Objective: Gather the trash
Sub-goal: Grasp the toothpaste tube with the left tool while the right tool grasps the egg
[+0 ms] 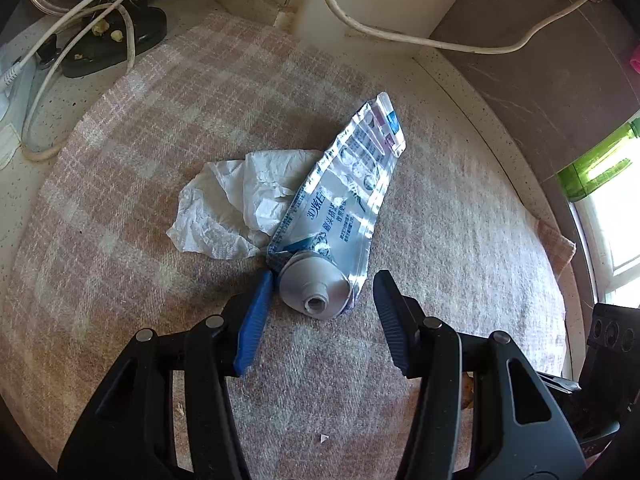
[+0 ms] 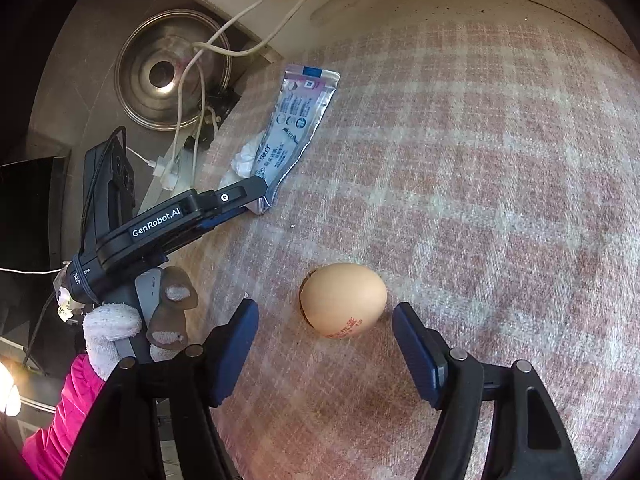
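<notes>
A squeezed silver toothpaste tube (image 1: 340, 208) without a cap lies on a pink checked cloth (image 1: 120, 208), partly over a crumpled white tissue (image 1: 236, 204). My left gripper (image 1: 324, 292) is open, its blue fingertips either side of the tube's nozzle end. In the right wrist view a brown broken eggshell (image 2: 344, 300) with a red stamp lies on the cloth (image 2: 500, 184). My right gripper (image 2: 324, 332) is open, fingers flanking the eggshell. The tube (image 2: 292, 128), the tissue (image 2: 244, 160) and the left gripper (image 2: 248, 204) also show there at upper left.
White cables (image 1: 400, 36) run over the counter's back edge. A black dish (image 1: 112, 40) with scraps sits at far left. A metal pot lid (image 2: 172, 72) and a power strip (image 2: 176, 168) lie beside the cloth. A green bottle (image 1: 596, 168) stands by the window.
</notes>
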A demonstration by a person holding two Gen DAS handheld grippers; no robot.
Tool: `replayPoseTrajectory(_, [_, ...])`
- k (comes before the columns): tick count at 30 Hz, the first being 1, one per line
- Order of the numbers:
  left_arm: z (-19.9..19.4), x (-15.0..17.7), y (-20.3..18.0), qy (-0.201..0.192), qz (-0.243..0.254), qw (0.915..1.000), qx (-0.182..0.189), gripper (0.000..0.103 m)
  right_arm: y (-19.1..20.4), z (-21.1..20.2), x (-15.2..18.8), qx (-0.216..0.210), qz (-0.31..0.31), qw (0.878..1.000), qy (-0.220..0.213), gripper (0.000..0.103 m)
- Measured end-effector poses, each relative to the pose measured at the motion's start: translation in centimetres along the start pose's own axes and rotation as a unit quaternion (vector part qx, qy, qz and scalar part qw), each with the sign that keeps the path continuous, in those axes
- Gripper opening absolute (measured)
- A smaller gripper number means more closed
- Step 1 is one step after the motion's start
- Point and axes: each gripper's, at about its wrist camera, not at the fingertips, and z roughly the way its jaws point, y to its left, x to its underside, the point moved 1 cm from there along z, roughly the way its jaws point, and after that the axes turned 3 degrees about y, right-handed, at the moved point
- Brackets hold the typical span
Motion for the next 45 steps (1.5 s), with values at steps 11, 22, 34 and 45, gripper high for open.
replayPoseTrajectory(11, [0.1, -0.2, 0.3, -0.007, 0.004, 0.9999, -0.007, 0.041, -0.4, -0.4, 0.3, 0.002, 0.002, 1.000, -0.002, 0.043])
replayPoseTrajectory(22, [-0.3, 0.3, 0.1, -0.011, 0.008, 0.9999, -0.010, 0.041, -0.2, 0.1, -0.5, 0.005, 0.000, 1.000, -0.008, 0.060])
replayPoseTrajectory(34, [-2.3, 0.9, 0.4, -0.029, -0.002, 0.9995, 0.014, 0.041, 0.5, -1.5, -0.4, 0.026, -0.009, 0.999, -0.030, 0.046])
replayPoseTrajectory(45, [-3.4, 3.7, 0.4, -0.009, 0.021, 0.9991, 0.036, 0.030, -0.2, -4.7, 0.6, 0.034, -0.009, 0.998, -0.054, 0.046])
